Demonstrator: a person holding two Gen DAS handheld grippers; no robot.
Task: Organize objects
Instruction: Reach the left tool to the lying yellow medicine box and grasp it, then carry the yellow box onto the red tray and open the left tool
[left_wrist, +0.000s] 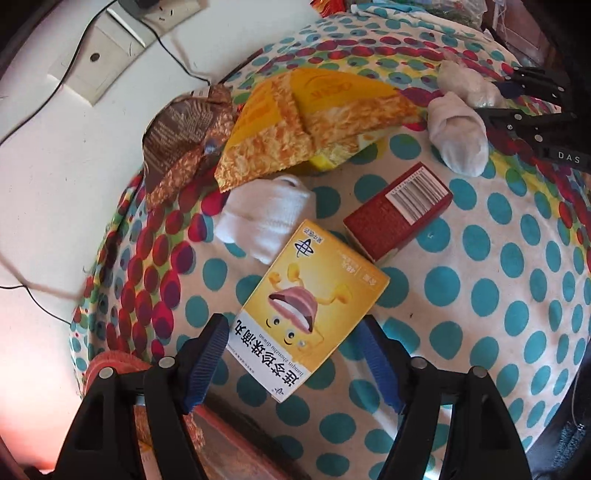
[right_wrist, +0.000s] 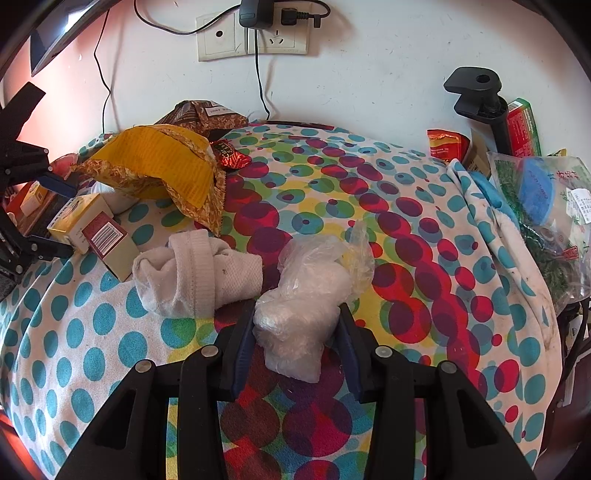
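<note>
Sorting is looking barely begun. The left gripper (left_wrist: 295, 354) is standing released, its jaws straddling the yellow carton (left_wrist: 310, 314) without pressing it. The right gripper (right_wrist: 295, 339) is clenching the plastic-wrapped bundle (right_wrist: 303, 306), both resting on the dotted worktop cloth (right_wrist: 406, 229). The red box (left_wrist: 397, 212), white socks (left_wrist: 264, 219) and snack bags (left_wrist: 314, 122) are lying scattered, none yet grouped.

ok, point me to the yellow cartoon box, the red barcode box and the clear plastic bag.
yellow cartoon box (left_wrist: 312, 314): left wrist view, on the printed cartoon face.
red barcode box (left_wrist: 397, 214): left wrist view, on the red top panel beside the barcode.
clear plastic bag (right_wrist: 299, 310): right wrist view, on the crumpled middle of the bag.
</note>
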